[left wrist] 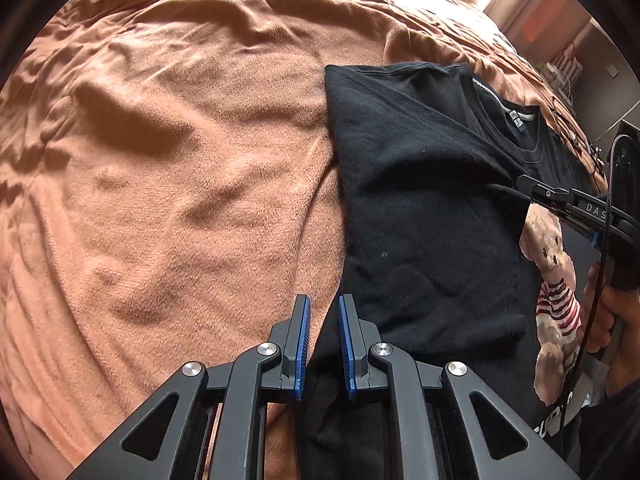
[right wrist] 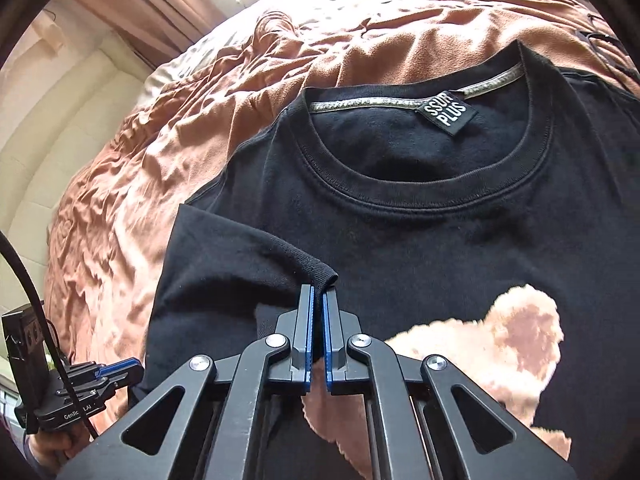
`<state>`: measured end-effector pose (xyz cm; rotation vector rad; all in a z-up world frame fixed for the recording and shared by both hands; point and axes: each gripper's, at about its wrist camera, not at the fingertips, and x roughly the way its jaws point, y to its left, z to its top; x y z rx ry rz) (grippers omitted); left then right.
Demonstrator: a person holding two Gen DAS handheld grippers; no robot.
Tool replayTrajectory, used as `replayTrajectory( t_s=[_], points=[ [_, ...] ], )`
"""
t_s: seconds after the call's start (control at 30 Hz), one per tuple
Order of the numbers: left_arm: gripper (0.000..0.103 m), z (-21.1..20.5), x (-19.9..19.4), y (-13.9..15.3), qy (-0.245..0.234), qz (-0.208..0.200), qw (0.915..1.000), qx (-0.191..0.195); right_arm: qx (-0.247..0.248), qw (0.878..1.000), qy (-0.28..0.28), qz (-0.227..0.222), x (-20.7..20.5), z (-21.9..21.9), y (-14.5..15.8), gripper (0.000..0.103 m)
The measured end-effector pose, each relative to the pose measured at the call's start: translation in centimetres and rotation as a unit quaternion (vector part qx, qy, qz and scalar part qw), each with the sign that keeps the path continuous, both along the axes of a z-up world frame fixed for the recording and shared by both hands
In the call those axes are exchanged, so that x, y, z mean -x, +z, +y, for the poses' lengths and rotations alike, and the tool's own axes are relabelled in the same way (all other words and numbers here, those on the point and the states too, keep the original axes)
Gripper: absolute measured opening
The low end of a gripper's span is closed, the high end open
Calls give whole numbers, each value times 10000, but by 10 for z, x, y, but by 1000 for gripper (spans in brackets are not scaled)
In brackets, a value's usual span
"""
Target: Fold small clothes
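I see one black T-shirt (right wrist: pixel 420 216) lying on a rumpled, fuzzy orange-brown blanket (left wrist: pixel 180 160) that covers the bed. In the right wrist view the shirt fills the centre and right of the frame, its ribbed round collar (right wrist: pixel 400 188) at upper centre with a small black label (right wrist: pixel 447 114) sewn inside. A plush, tan bear patch (right wrist: pixel 480 352) sits on the chest at lower right. One sleeve (right wrist: pixel 248 256) is folded in across the front.

My right gripper (right wrist: pixel 318 300) is at lower centre, its two blue-padded jaws pinched tight on the hem corner of that folded sleeve, the knit edge bunched just above the tips.

In the left wrist view the shirt lies at the right half of the frame, the blanket filling the left. My left gripper (left wrist: pixel 324 308) stands at lower centre with its jaws narrowly parted over the shirt's left edge; dark cloth runs between the pads, but I cannot tell whether they press on it.

No containers are in view.
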<state>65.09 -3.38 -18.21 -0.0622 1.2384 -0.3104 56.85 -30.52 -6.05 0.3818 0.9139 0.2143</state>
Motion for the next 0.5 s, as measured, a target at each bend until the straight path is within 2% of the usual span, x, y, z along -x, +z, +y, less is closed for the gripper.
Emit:
replayTrajectory(
  t_s=[0.17, 0.23, 0.27, 0.43, 0.47, 0.5],
  points=[
    [20, 5, 4, -4, 11, 4, 10000, 64, 139, 9997, -169, -80, 3, -2, 10, 1],
    [11, 7, 3, -7, 21, 33, 9999, 119, 181, 9995, -242, -80, 2, -3, 11, 1],
    [2, 7, 3, -8, 22, 69, 10000, 64, 225, 9994, -259, -19, 2, -2, 10, 1],
    [0, 16, 2, -4, 202, -24, 9997, -126, 320, 9977, -320, 499, 2, 0, -1, 4],
    [0, 19, 2, -2, 213, -4, 9998, -16, 312, 9976, -297, 542, 6, 1, -1, 15],
    [0, 22, 2, -1, 231, 29, 9997, 73, 234, 9979, -255, 542, 9, 0, 1, 33]
  ],
)
